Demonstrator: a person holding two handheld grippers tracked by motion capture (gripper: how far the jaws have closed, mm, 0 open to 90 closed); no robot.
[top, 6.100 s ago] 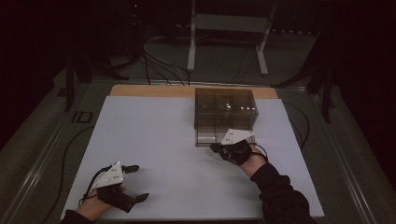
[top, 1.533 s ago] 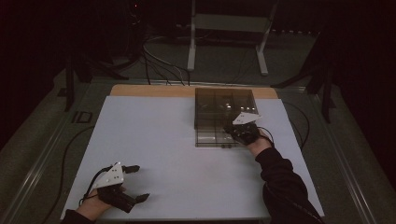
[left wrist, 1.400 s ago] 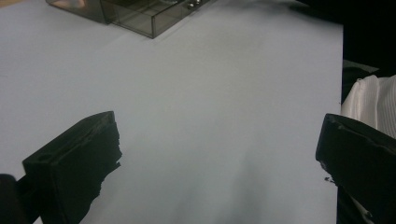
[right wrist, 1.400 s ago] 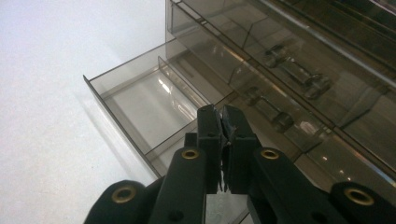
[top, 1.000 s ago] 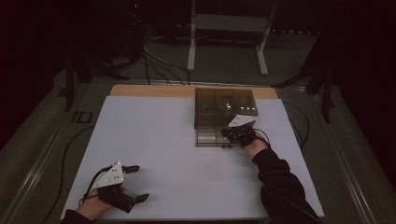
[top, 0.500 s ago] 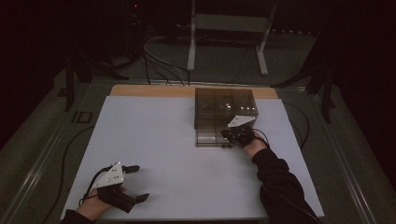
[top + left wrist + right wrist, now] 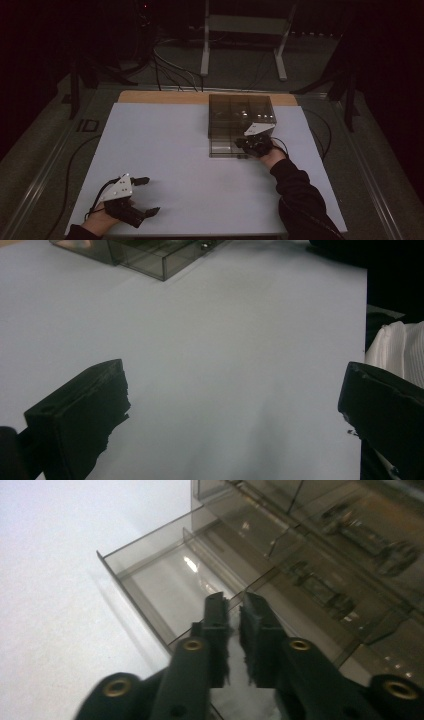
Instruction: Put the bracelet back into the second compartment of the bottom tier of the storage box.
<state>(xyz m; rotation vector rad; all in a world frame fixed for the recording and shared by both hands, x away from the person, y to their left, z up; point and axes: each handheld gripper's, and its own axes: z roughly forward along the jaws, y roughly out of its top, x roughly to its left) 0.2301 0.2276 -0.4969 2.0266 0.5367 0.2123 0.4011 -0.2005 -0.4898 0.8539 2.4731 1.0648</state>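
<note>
Box: smoky clear drawer box sitting at the far right of the white table
Drawer: standing pulled out toward the person, its floor bare under the right tips

Right gripper: reaching into the open drawer; in the right gripper view the fingers are lying over the drawer's front wall, a narrow gap between them, having just been parting a little, nothing pinched

Left gripper: resting at the near left of the table, well apart from the box, fingers spread wide and gripping nothing
</note>
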